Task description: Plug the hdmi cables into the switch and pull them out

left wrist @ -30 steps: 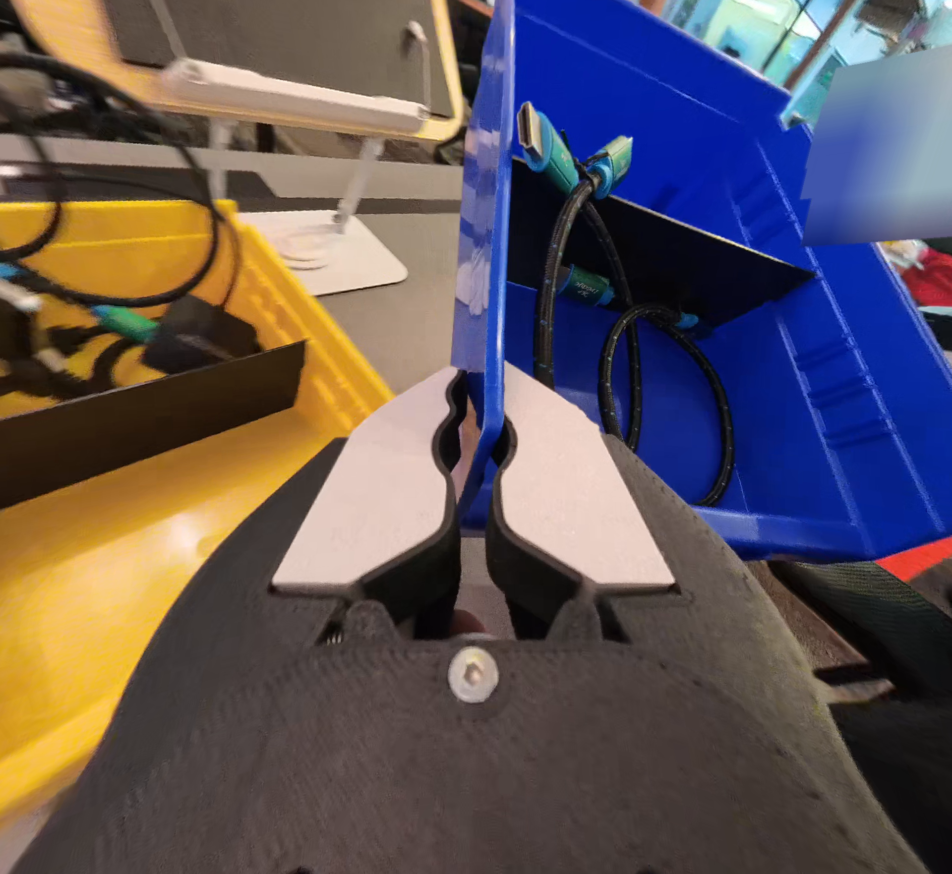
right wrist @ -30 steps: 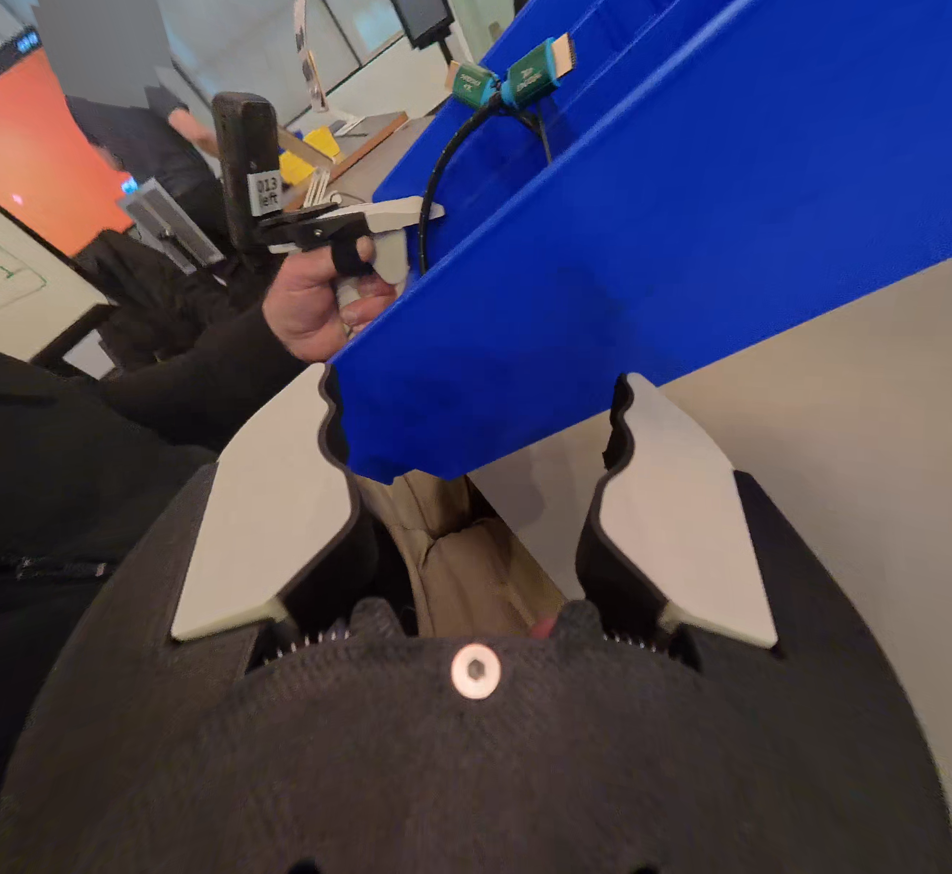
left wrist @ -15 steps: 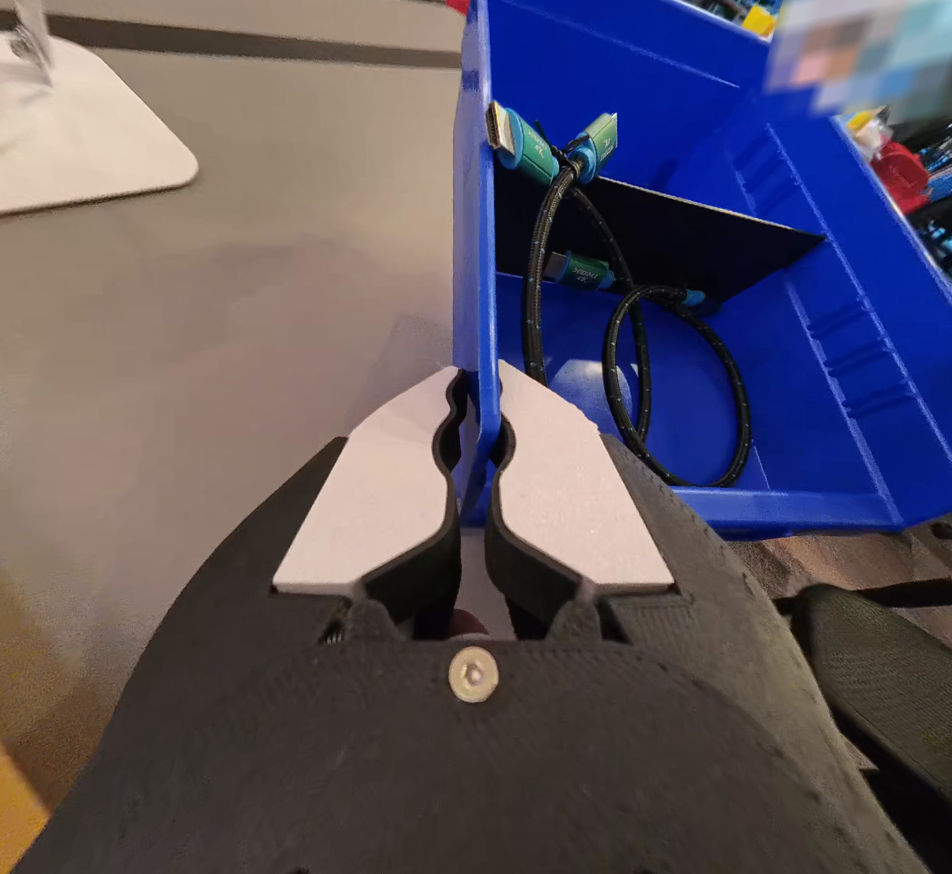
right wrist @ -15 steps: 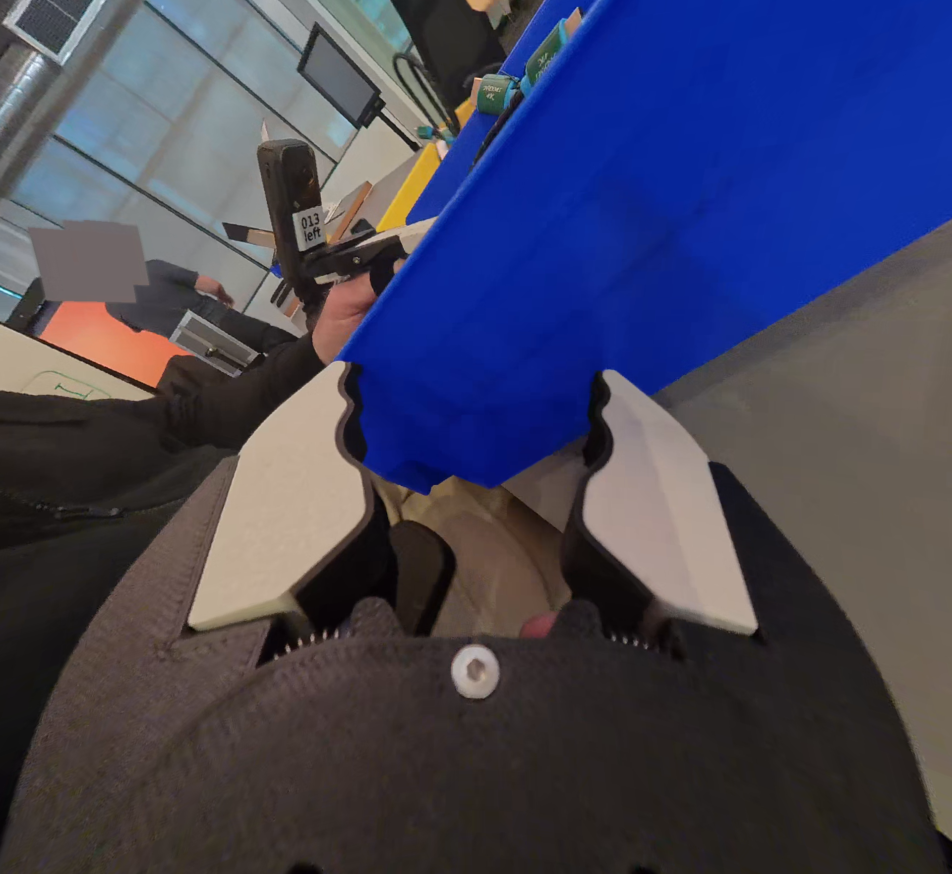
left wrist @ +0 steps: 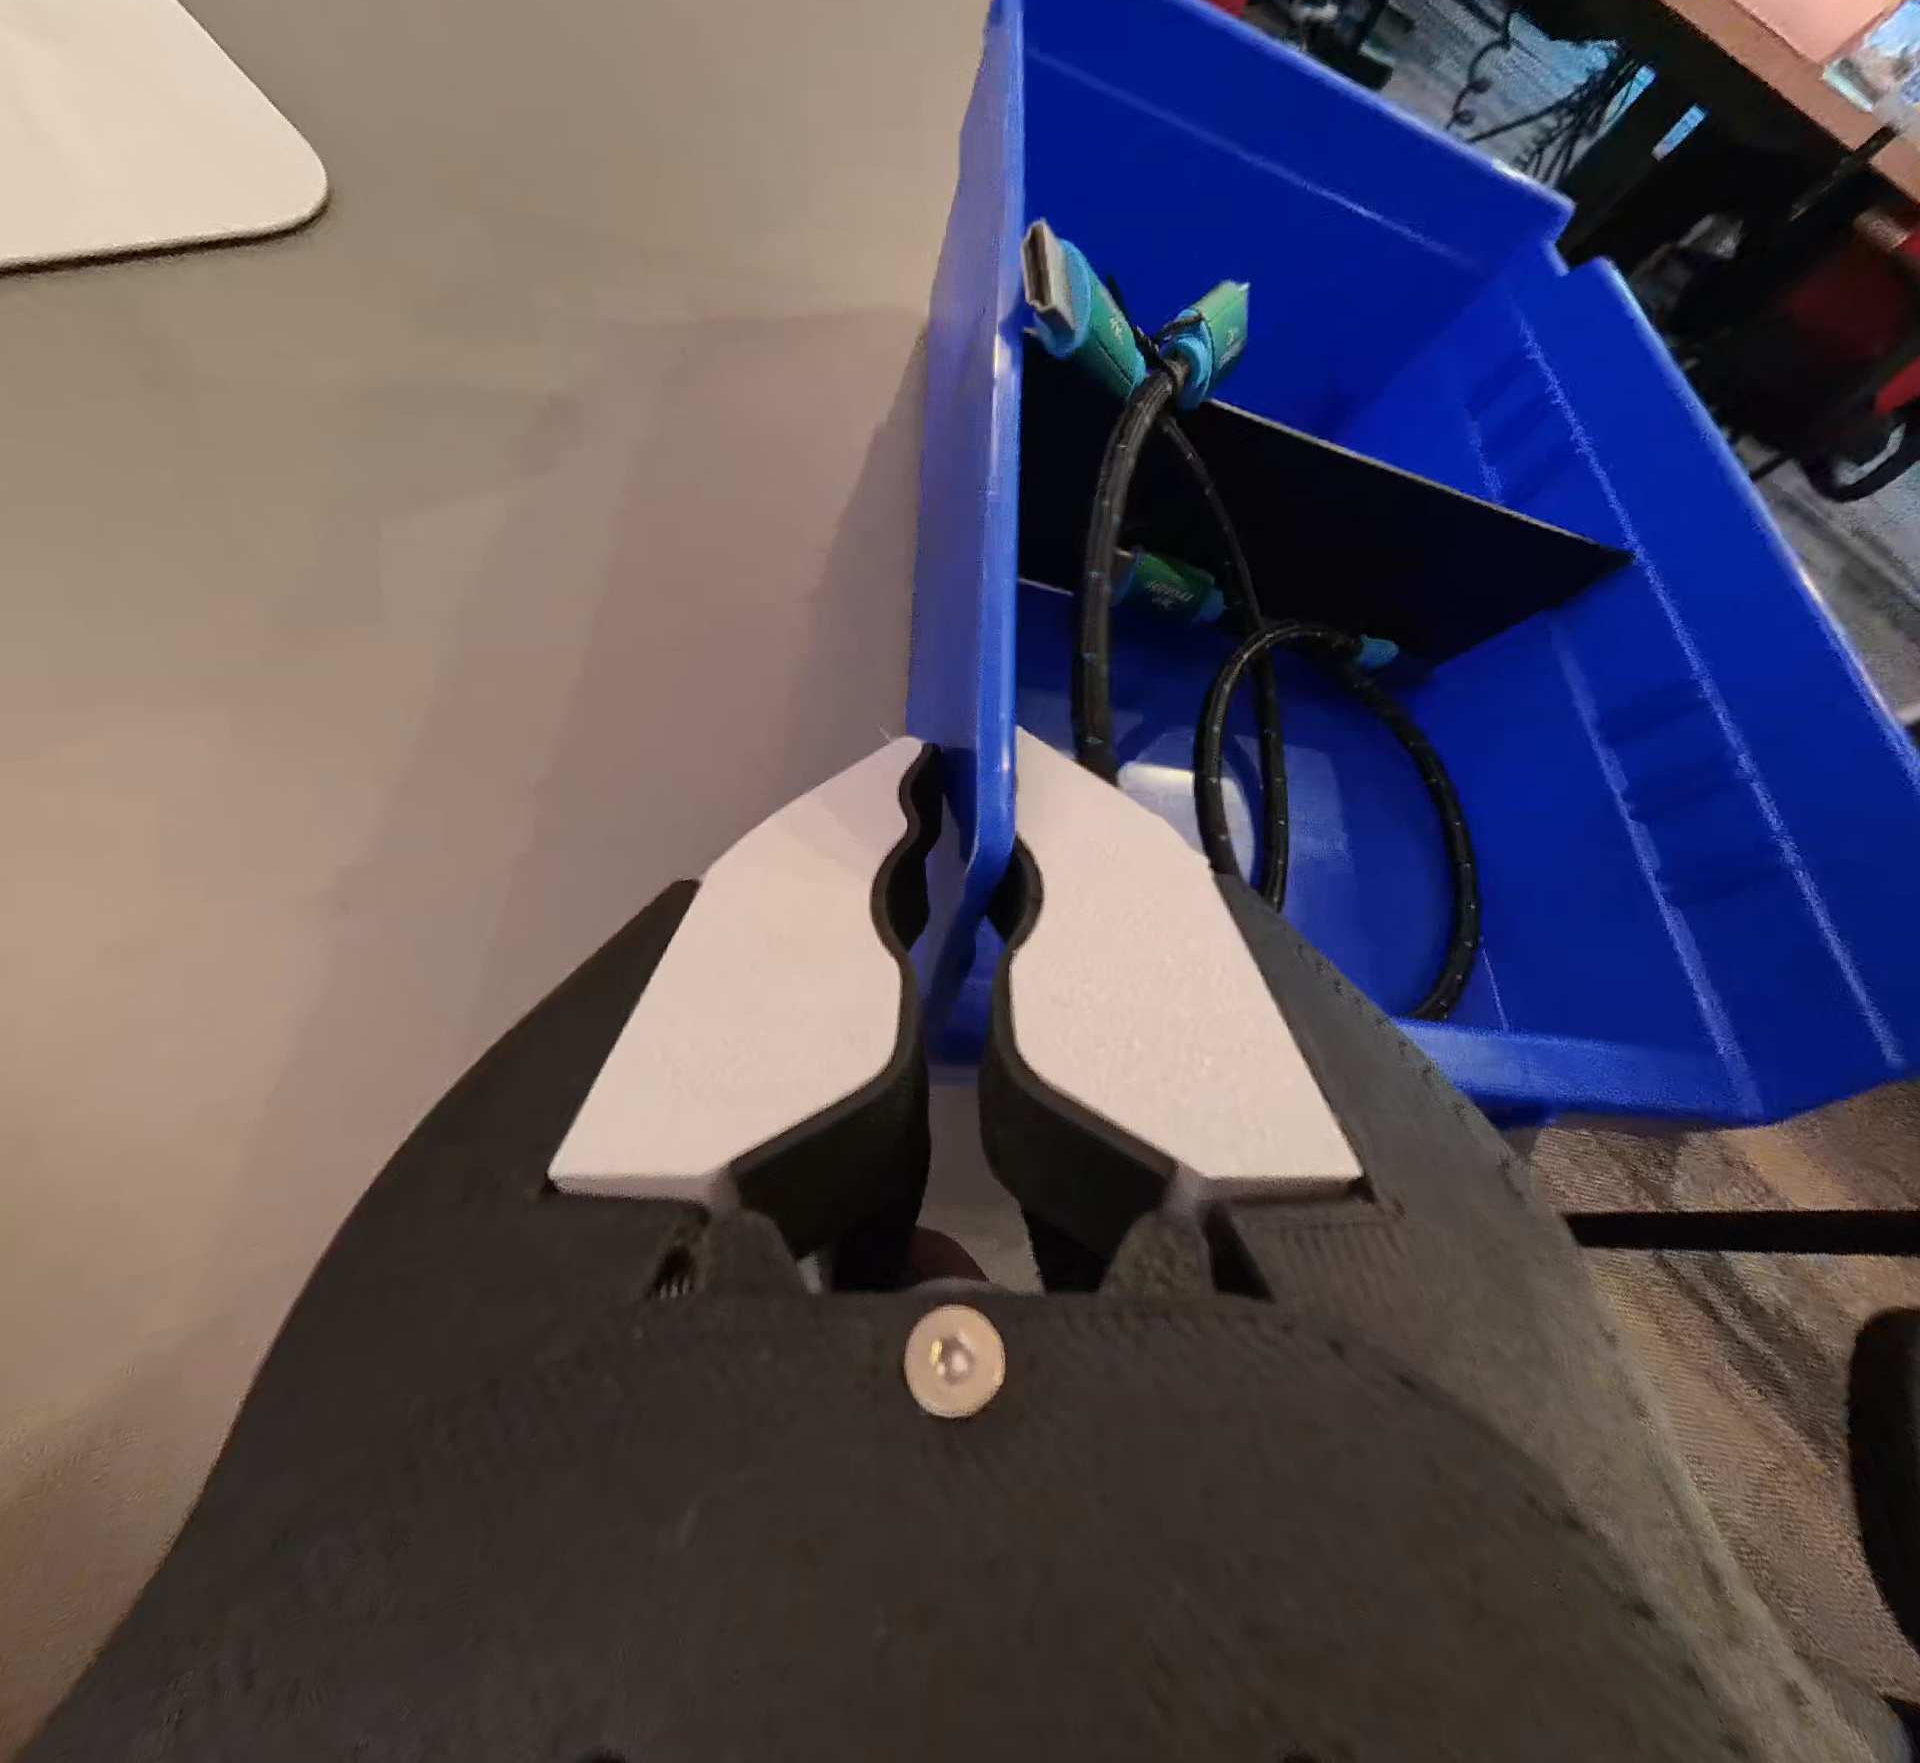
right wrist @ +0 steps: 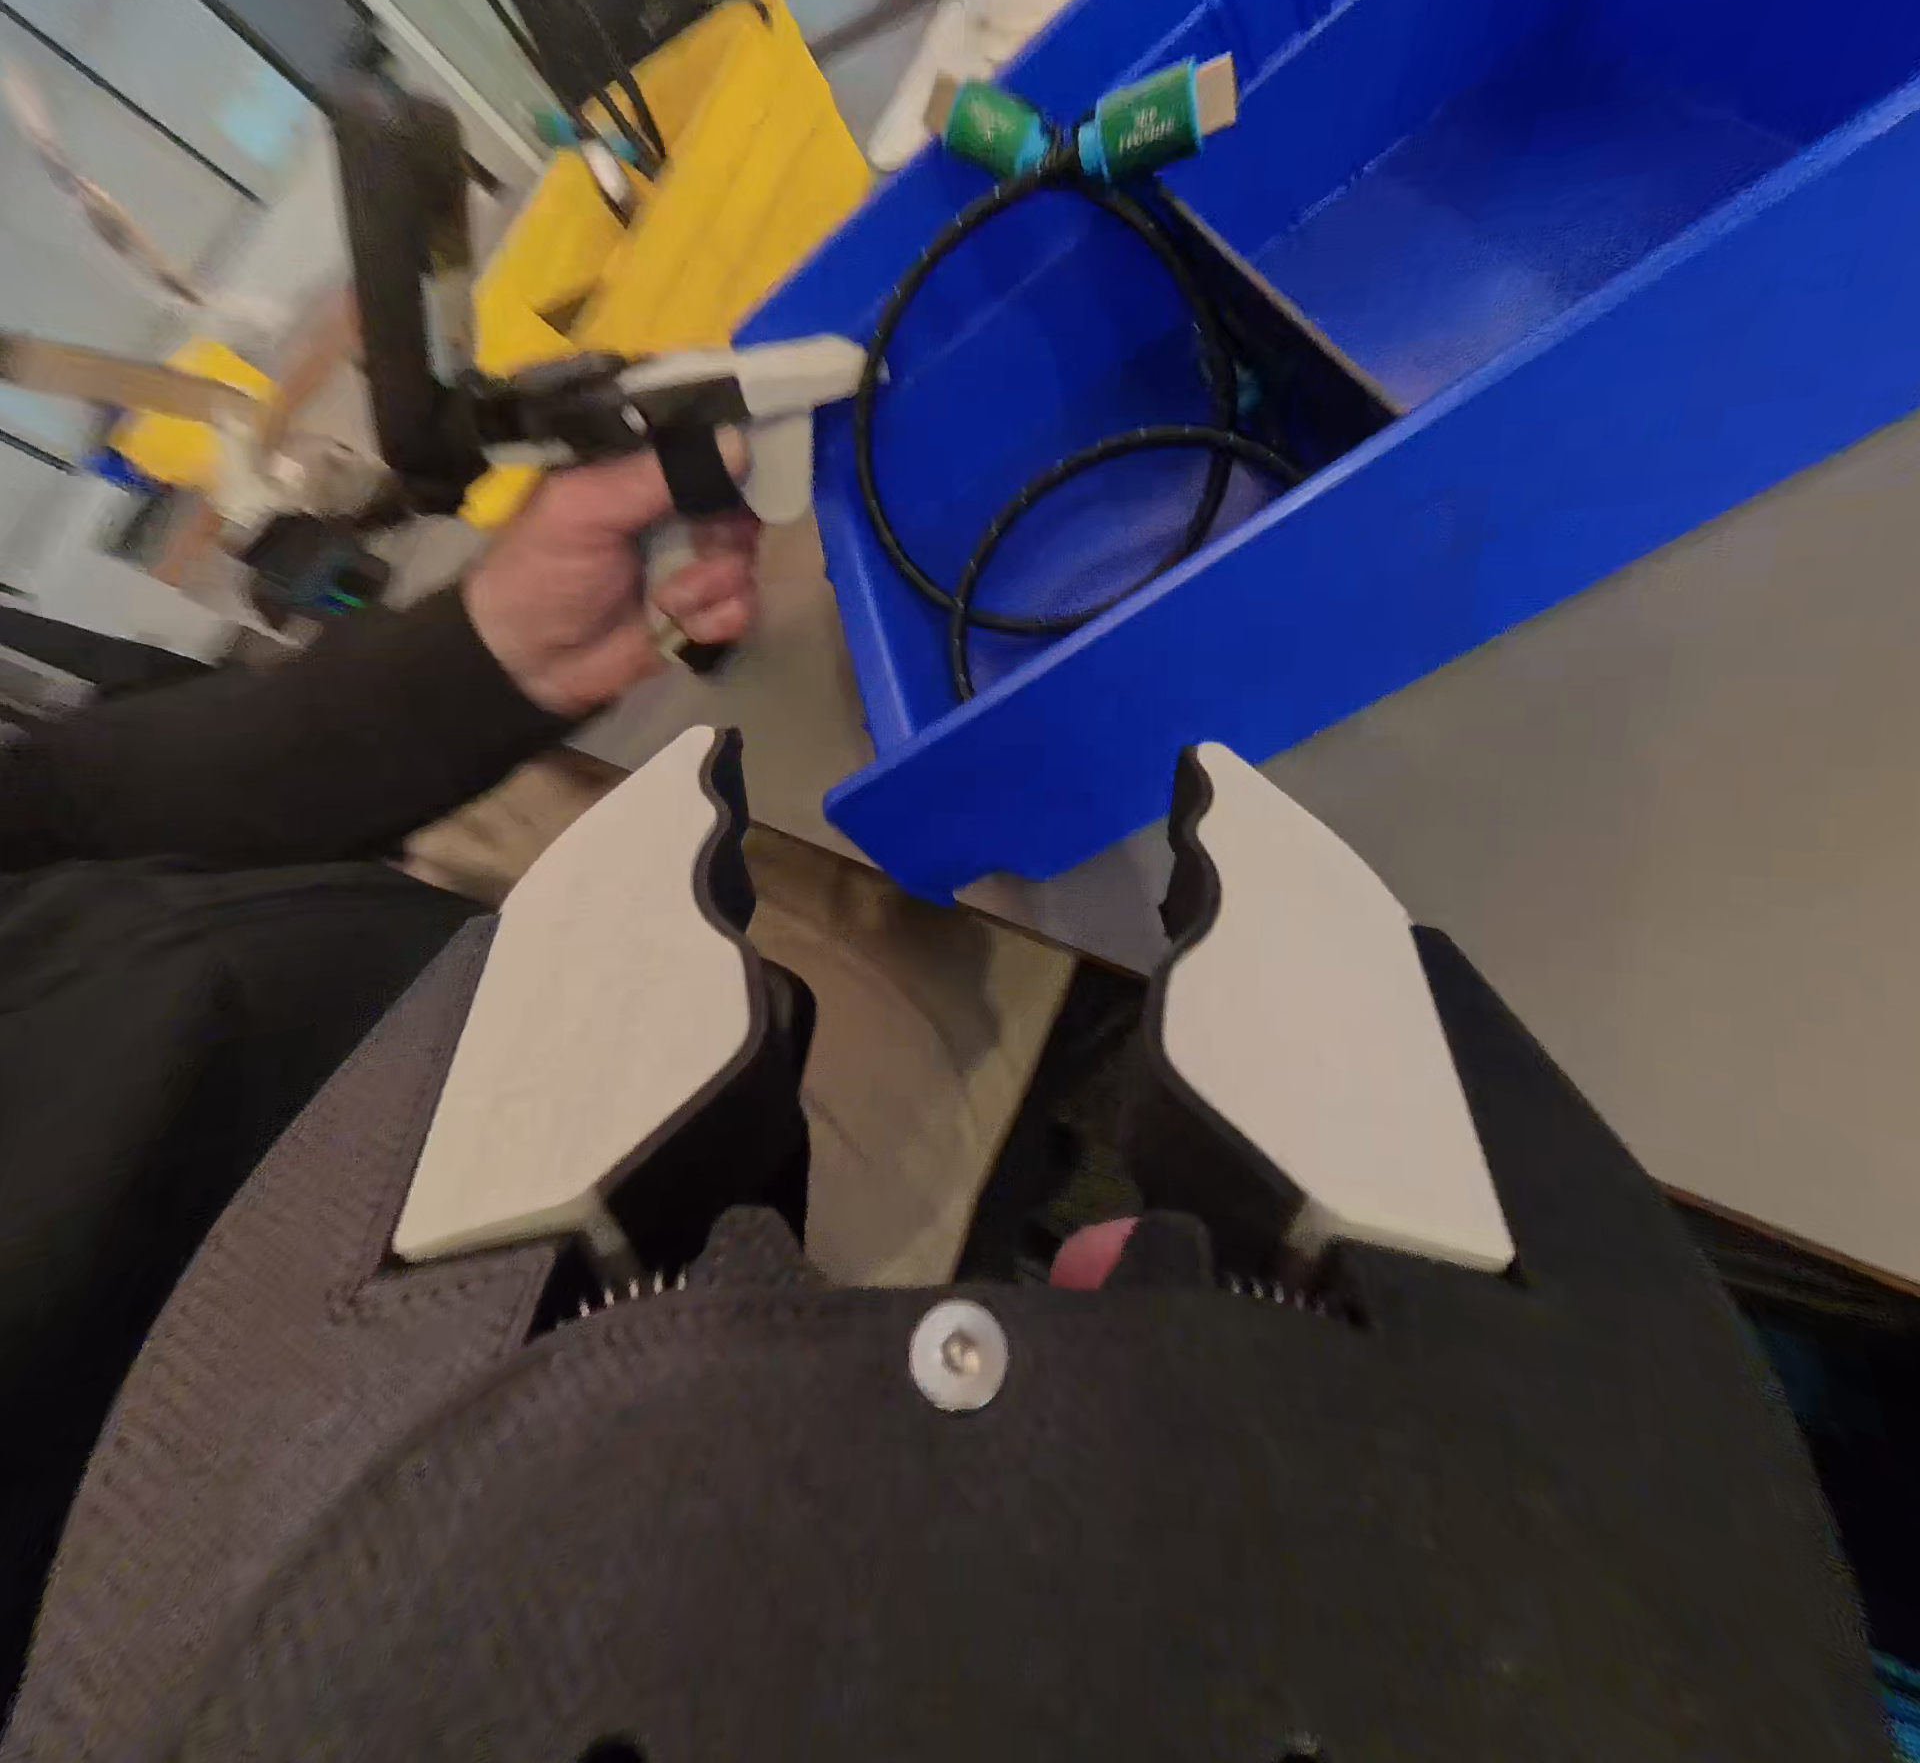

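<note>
Grey tabletop (left wrist: pixel 520 487) out in front, a white rounded pad (left wrist: pixel 125 124) at its far left corner, and off to the right a busy workshop with a wooden table and dark chair legs. On the tabletop sits the blue bin (left wrist: pixel 1351 186), and the left gripper (left wrist: pixel 966 892) is clamped tight on the bin's near left wall, one finger outside, one inside. Inside the bin, the hdmi cables (left wrist: pixel 1444 840) lie coiled, black braided loops on the bin floor in front of a black divider (left wrist: pixel 1403 550). Two green-and-teal plugs (left wrist: pixel 1081 311) stand high against the left wall, bundled together at their necks; a third green plug (left wrist: pixel 1164 586) leans against the divider lower down. The plugs carry small printed lettering, too fine to make out here. Over to the right wrist view: the right gripper (right wrist: pixel 956 840) has its fingers spread wide apart, the bin's front corner (right wrist: pixel 966 820) sitting just ahead between them, with nothing pinched. The coils (right wrist: pixel 1039 466) show plainly there, plug pair (right wrist: pixel 1091 124) propped up top. The person's left hand (right wrist: pixel 592 581) grips the other tool beside the bin, a yellow bin (right wrist: pixel 707 175) blurred behind it.
</note>
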The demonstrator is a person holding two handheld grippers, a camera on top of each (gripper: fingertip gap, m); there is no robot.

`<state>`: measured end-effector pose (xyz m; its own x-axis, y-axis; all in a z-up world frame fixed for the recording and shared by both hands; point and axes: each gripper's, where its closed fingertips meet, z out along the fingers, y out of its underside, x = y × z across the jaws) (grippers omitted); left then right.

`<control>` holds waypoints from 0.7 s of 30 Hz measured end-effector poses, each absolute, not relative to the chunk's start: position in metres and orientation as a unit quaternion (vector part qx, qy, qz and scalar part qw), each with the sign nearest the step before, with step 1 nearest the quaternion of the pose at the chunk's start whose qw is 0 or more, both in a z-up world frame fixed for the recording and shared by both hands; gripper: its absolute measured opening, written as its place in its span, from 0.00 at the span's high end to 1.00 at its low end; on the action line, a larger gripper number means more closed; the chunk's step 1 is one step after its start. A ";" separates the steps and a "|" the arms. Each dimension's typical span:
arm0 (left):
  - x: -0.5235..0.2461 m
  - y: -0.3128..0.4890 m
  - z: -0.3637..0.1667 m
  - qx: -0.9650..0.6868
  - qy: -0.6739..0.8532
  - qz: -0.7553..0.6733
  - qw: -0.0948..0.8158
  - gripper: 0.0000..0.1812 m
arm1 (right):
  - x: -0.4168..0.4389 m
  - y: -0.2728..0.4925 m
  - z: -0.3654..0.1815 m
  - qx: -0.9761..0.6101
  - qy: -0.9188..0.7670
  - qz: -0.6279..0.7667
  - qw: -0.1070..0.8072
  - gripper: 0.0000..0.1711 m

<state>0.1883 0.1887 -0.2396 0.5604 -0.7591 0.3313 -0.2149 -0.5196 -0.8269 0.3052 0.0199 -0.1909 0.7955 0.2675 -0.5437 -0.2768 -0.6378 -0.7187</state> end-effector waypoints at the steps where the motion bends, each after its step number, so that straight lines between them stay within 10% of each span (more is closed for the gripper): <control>1: 0.189 0.190 -0.240 -0.798 0.304 -0.353 0.383 0.97 | 0.301 0.018 -0.196 -0.860 -0.009 0.285 0.422 0.54; 21: 0.286 0.112 -0.235 -0.743 0.456 -0.390 0.296 0.77 | 0.450 0.062 -0.235 -0.926 -0.007 0.003 0.378 0.86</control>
<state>0.2856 0.1115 -0.2353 0.2795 -0.9089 0.3095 -0.4462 -0.4084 -0.7963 0.4500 0.0615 -0.2349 0.9999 0.0145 0.0001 0.0104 -0.7140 -0.7001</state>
